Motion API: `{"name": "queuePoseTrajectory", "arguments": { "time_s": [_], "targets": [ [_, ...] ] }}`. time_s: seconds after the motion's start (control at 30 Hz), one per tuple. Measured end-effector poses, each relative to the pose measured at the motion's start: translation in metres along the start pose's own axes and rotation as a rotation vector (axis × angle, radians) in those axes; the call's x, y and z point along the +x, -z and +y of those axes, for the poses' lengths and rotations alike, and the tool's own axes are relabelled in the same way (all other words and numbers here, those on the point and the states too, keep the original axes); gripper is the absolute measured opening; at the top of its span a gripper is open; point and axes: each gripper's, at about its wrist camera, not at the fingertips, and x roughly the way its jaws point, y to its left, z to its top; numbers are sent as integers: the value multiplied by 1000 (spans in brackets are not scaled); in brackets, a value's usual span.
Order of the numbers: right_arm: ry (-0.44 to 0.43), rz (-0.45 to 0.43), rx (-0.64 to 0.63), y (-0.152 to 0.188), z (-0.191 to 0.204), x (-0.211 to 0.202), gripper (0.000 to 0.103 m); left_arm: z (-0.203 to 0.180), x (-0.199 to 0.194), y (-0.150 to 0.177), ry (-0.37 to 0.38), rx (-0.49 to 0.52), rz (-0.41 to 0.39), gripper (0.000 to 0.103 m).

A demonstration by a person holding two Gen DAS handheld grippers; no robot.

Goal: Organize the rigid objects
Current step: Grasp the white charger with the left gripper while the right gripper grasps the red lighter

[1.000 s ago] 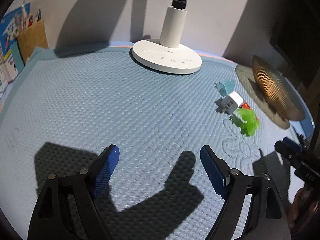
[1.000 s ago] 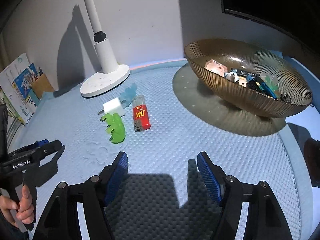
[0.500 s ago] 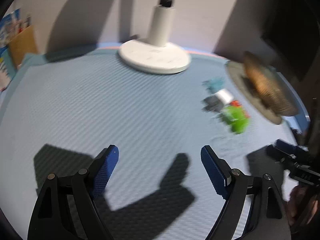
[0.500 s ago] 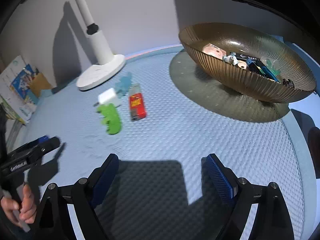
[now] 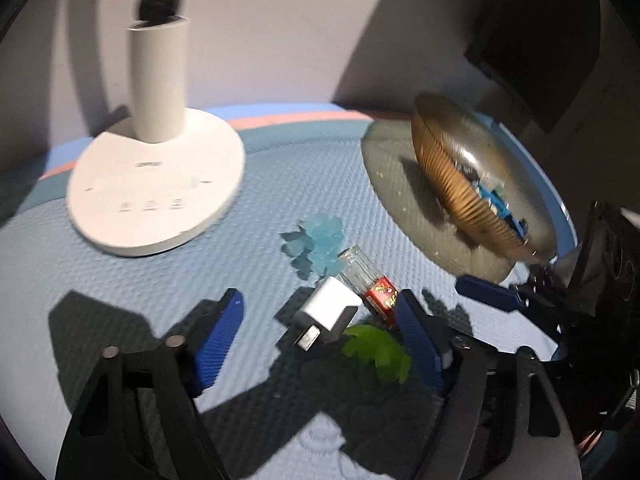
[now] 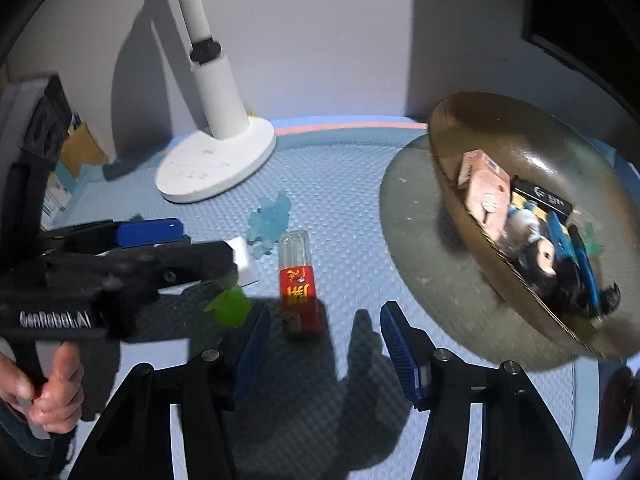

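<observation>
A white charger lies on the blue mat between my left gripper's fingers, and neither blue pad touches it. The jaws are closing. A green toy lies against the right finger, with a red lighter and a pale blue toy just beyond. My right gripper hovers over the lighter, whose near end reaches between the fingertips. Its jaws are closing too, with no contact. In the right wrist view the left gripper covers part of the charger and the green toy.
A ribbed amber bowl on the right holds several small items; its wall also shows in the left wrist view. A white lamp base stands at the back left. A person's hand grips the left handle. Books stand at the far left.
Both grippers have moved in on the cluster of small objects. The left one now straddles the charger and the right one reaches the lighter. Both jaws are narrower.
</observation>
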Motion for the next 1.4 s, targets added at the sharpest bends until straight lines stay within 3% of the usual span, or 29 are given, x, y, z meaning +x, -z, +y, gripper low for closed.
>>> {"name": "queuePoseTrajectory", "arguments": {
  "time_s": [0.17, 0.33, 0.37, 0.4, 0.5, 0.73, 1.0, 1.03, 1.1, 1.17, 1.23, 1.4],
  "targets": [
    [17, 19, -37, -1, 2, 20, 56, -1, 19, 3, -11, 31, 39, 52],
    [18, 8, -47, -6, 7, 30, 56, 3, 18, 6, -15, 42, 22, 42],
    [22, 1, -50, -7, 9, 31, 53, 2, 18, 6, -22, 46, 21, 35],
    [32, -1, -56, -8, 11, 33, 43, 2, 17, 7, -31, 48, 19, 33],
    [65, -12, -105, -5, 21, 34, 22, 2, 10, 14, -50, 50, 16, 32],
    [70, -19, -83, 33, 11, -3, 22, 19, -33, 54, -77, 10, -14, 30],
    [-8, -7, -62, 101, 8, -49, 22, 9, -76, 114, -77, 40, -18, 30],
    [-5, 3, -60, 108, 9, -50, 23, 8, -76, 117, -92, 40, -16, 31],
    [3, -1, -52, 117, 10, -53, 25, 11, -74, 113, -96, 11, -4, 43],
    [-15, 8, -34, 115, 10, -53, 31, 17, -72, 100, -74, -40, -19, 43],
    [-32, 12, -16, 113, 9, -53, 54, 21, -68, 86, -65, -66, -29, 43],
    [37, 8, -28, 112, 16, -45, 57, 24, -35, 56, -88, -105, 3, 43]
  ]
}}
